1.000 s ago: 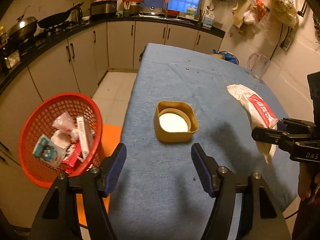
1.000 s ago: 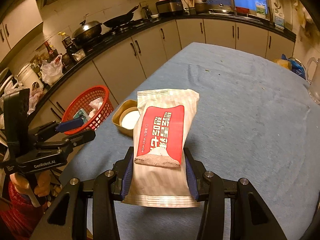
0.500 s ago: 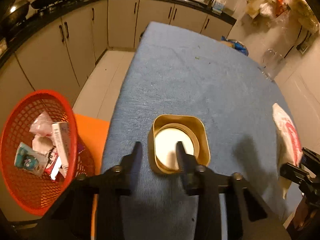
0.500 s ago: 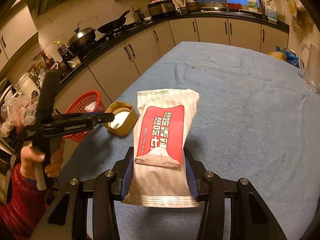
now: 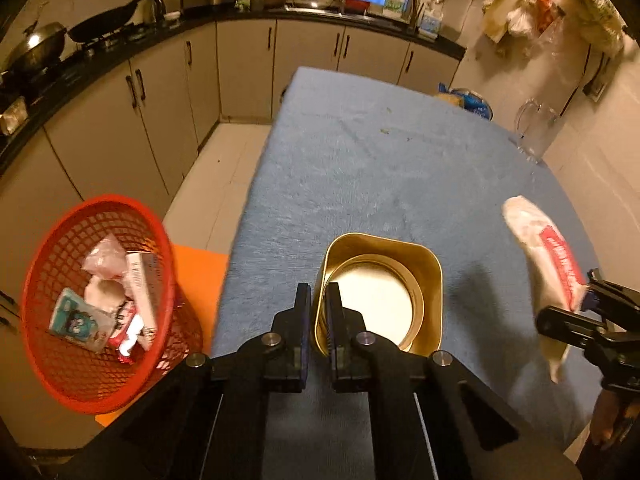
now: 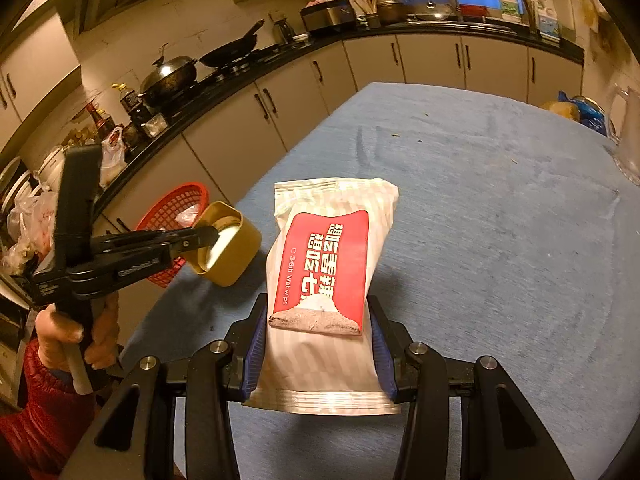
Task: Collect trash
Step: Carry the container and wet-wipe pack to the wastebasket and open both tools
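The left gripper (image 5: 318, 316) is pinching the near wall of the gold tub (image 5: 382, 292) at lower centre, jaws having just closed onto it. The right gripper (image 6: 318, 354) is clamping the wet-wipe packet (image 6: 326, 276) by its sides, above the blue tablecloth (image 6: 500, 240). The grasping step is finishing; next, each load probably needs carrying to the red basket (image 5: 52, 352), lower left.

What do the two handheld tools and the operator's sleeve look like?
Both tools, left and right, are matte black linkages with silver pivot bolts and blue finger pads. The left tool has white lettering on its side; its hand wears a red quilted sleeve.
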`<state>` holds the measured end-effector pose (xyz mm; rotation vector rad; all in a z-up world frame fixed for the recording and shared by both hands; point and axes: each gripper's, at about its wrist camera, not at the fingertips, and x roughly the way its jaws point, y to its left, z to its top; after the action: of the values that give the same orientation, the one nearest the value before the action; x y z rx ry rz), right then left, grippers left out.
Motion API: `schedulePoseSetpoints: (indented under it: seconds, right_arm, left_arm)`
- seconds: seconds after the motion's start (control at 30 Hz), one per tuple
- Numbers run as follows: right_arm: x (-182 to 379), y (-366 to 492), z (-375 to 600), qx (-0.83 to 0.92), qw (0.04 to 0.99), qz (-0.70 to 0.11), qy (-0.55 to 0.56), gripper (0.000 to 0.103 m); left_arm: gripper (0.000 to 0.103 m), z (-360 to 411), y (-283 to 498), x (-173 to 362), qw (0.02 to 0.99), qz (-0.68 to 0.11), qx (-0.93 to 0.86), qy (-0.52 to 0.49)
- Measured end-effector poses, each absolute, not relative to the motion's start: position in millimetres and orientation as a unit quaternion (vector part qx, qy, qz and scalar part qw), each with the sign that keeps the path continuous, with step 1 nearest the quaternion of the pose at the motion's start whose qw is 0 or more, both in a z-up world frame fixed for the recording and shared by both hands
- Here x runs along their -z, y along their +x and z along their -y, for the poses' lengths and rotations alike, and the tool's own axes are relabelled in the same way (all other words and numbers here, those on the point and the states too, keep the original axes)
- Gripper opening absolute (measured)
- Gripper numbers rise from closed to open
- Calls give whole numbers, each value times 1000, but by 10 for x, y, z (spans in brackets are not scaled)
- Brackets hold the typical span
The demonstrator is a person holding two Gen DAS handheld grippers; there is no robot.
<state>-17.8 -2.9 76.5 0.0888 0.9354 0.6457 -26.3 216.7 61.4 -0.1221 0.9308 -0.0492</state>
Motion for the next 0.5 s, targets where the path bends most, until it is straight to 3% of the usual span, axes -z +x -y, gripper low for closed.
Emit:
schedulePoseSetpoints:
  seconds: [0.5]
  right_arm:
    - [-1106,-168,-1147,-395,816,-423,-11,50]
  left_arm:
    - [7,-3517,-910,-942,903,-409,-103,-83]
